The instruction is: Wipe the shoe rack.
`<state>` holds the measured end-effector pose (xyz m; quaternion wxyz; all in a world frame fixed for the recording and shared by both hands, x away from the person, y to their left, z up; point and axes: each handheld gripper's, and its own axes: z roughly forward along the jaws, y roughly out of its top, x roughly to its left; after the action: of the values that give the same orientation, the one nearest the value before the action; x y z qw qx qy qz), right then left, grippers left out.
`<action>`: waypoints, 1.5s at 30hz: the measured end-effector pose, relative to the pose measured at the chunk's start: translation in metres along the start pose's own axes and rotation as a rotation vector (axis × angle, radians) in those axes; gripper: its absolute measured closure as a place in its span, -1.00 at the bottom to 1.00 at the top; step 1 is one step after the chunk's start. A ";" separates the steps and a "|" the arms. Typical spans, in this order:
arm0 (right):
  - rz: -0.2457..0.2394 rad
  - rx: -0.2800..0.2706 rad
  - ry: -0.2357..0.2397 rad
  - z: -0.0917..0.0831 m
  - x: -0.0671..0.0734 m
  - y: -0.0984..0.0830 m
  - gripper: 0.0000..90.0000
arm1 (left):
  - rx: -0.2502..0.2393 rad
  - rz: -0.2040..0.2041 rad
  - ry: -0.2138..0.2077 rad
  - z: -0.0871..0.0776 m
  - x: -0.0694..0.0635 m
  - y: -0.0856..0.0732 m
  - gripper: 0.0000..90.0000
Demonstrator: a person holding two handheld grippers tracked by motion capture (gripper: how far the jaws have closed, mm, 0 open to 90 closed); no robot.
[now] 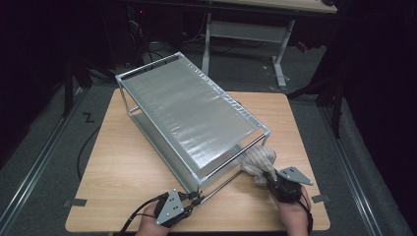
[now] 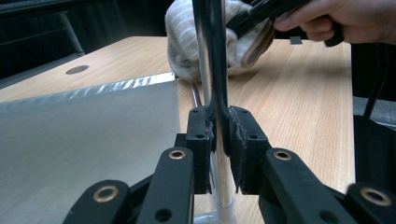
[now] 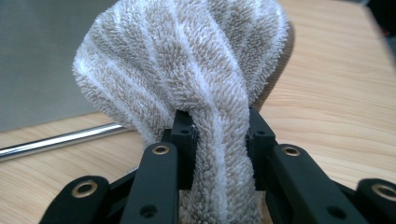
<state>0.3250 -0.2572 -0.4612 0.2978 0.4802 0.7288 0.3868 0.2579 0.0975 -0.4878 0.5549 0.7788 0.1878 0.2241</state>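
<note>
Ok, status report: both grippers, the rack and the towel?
Left gripper clamped on rack's corner post. Right gripper shut on striped towel, at rack's near end. Nothing in the way.

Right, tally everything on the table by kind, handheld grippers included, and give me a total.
Metal shelf rack: 1
Striped towel: 1
Handheld grippers: 2, the left gripper clamped on a chrome post of the rack, the right gripper clamped on the towel
Total: 4
</note>
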 end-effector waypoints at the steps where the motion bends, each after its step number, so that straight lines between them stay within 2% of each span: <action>1: 0.004 -0.003 -0.016 -0.004 -0.004 -0.001 0.59 | 0.000 0.002 -0.003 0.001 0.000 0.000 0.75; 5: 0.051 -0.013 -0.070 -0.018 -0.023 -0.007 0.58 | -0.002 0.004 -0.011 0.006 0.000 0.002 0.75; 11: 0.100 -0.055 -0.198 -0.031 -0.046 -0.007 0.59 | 0.002 0.003 -0.009 0.004 0.000 0.002 0.75; 14: 0.097 -0.055 -0.218 -0.027 -0.048 -0.005 0.58 | 0.006 0.000 0.004 -0.002 0.000 0.000 0.75; 18: 0.066 -0.048 -0.222 -0.011 -0.043 0.001 0.58 | 0.015 0.000 0.038 -0.013 -0.001 -0.003 0.75; 24: 0.043 -0.045 -0.149 0.017 -0.034 0.017 0.58 | 0.027 0.000 0.105 -0.032 -0.001 -0.009 0.74; 29: -0.008 -0.054 -0.076 0.038 -0.014 0.030 0.58 | 0.038 -0.025 0.172 -0.046 0.003 -0.013 0.73; 34: -0.075 -0.063 0.019 0.051 0.005 0.035 0.59 | 0.051 -0.049 0.222 -0.056 0.011 -0.017 0.74; 40: -0.081 -0.059 0.034 0.065 0.014 0.039 0.59 | 0.056 -0.060 0.244 -0.059 0.016 -0.018 0.74; 42: -0.077 -0.065 0.044 0.067 0.016 0.041 0.59 | 0.058 -0.058 0.249 -0.060 0.016 -0.019 0.74; 45: -0.096 -0.079 0.061 0.068 0.021 0.044 0.59 | 0.058 -0.059 0.257 -0.062 0.017 -0.019 0.74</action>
<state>0.3925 -0.2078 -0.4608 0.3123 0.4208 0.7438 0.4149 0.2365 0.1607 -0.4865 0.5098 0.7536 0.2866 0.3001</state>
